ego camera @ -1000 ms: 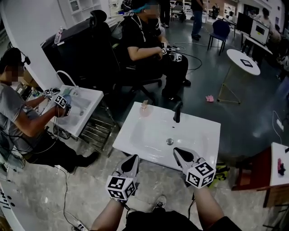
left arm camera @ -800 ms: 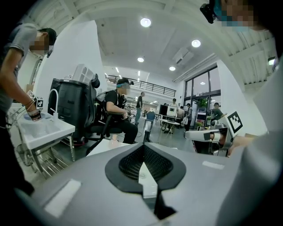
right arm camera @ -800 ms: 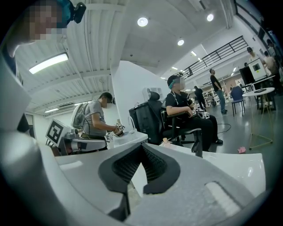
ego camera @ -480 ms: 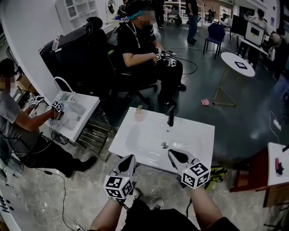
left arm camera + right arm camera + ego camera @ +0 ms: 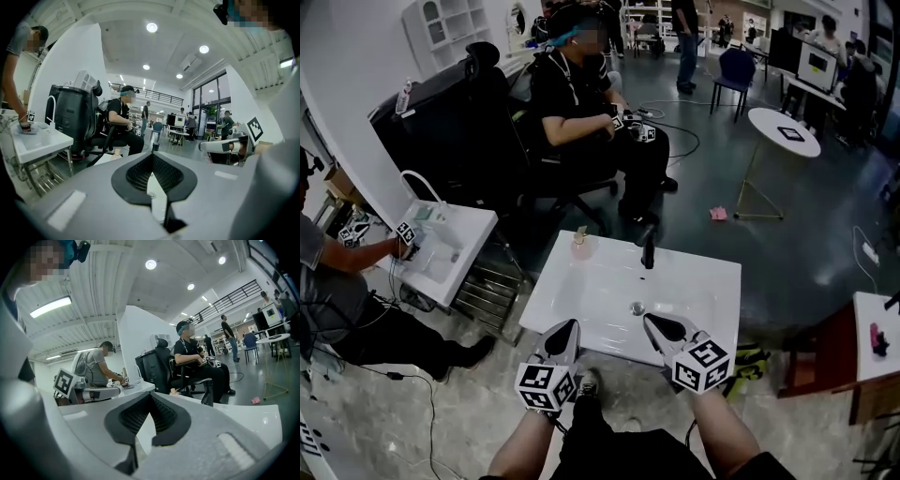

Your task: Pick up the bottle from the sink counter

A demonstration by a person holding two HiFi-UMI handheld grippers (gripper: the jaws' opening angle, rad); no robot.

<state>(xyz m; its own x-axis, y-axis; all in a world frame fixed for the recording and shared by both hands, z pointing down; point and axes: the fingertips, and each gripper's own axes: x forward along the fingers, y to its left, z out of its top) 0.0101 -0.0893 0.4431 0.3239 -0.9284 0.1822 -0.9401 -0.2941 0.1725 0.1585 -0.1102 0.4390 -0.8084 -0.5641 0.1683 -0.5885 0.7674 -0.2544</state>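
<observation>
The white sink worktop [image 5: 712,286] fills the middle of the head view, with its basin [image 5: 614,281] sunk in the centre. Both claws hang over the near edge, well apart from anything on it. The left claw [image 5: 570,326] has its jaws pressed together with nothing between them. The right claw [image 5: 652,322] is the same, its tips meeting and empty.

At the far rim the black faucet [image 5: 648,249] stands upright behind the basin. The target is the small pale bottle [image 5: 579,239], upright at the far left corner of the worktop. It stands left of the faucet, clear of it, and a long reach from either claw.

The step in hand looks like the reach itself. The left claw seems to have the cleaner line, since it sits on the bottle's side. The right would have to cross the basin and skirt the faucet.

The jaws need to part before arrival, wide enough to straddle the body. Closed tips would only knock the bottle. I'd come in low and level across the basin and take the bottle from its near side. Close on the body below the cap, then lift straight up.

The bottle looks small and light, and it sits close to the worktop's back edge. A careless nudge could tip it or push it off, so slow the last stretch.
</observation>
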